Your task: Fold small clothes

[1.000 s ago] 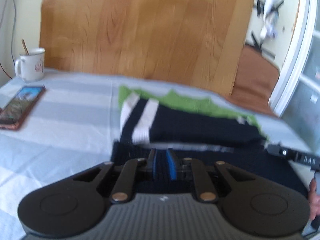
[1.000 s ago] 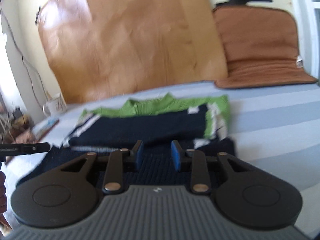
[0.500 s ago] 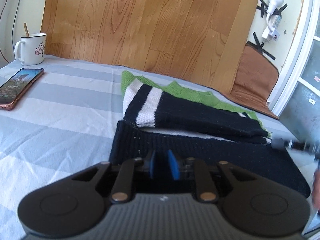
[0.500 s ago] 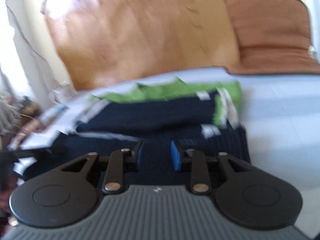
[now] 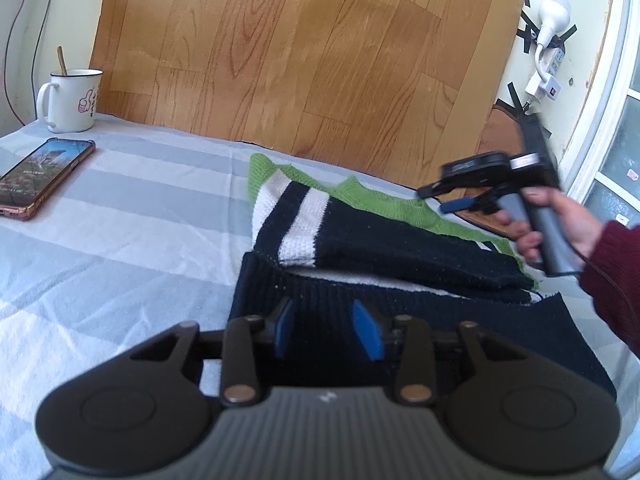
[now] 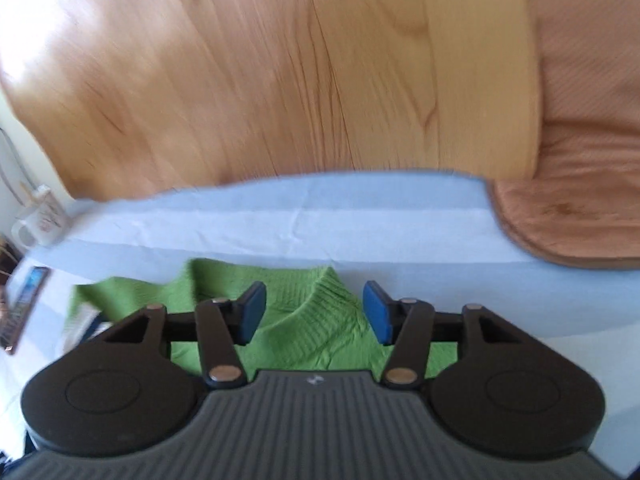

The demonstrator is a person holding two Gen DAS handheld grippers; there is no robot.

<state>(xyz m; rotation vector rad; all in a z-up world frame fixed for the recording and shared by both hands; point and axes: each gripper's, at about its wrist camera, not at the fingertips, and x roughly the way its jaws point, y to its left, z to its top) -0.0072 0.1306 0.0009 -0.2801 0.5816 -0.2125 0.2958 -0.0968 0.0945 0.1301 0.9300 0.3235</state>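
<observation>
A small knit sweater (image 5: 384,252), navy with white stripes and green top, lies partly folded on the striped blue sheet (image 5: 132,220). Its navy hem lies just under my left gripper (image 5: 326,330), which is open and empty above it. My right gripper (image 6: 314,316) is open and empty, raised over the green collar (image 6: 320,320). It also shows in the left wrist view (image 5: 452,200), held in a hand above the sweater's far right side.
A phone (image 5: 40,180) and a white mug (image 5: 70,100) with a spoon sit at the far left. A wooden headboard (image 5: 300,60) stands behind. A brown cushion (image 6: 580,208) lies at the far right. A window frame (image 5: 600,120) is on the right.
My left gripper has opened and let go of the navy hem. My right gripper has opened wider, lifted and moved forward from the hem to above the green collar.
</observation>
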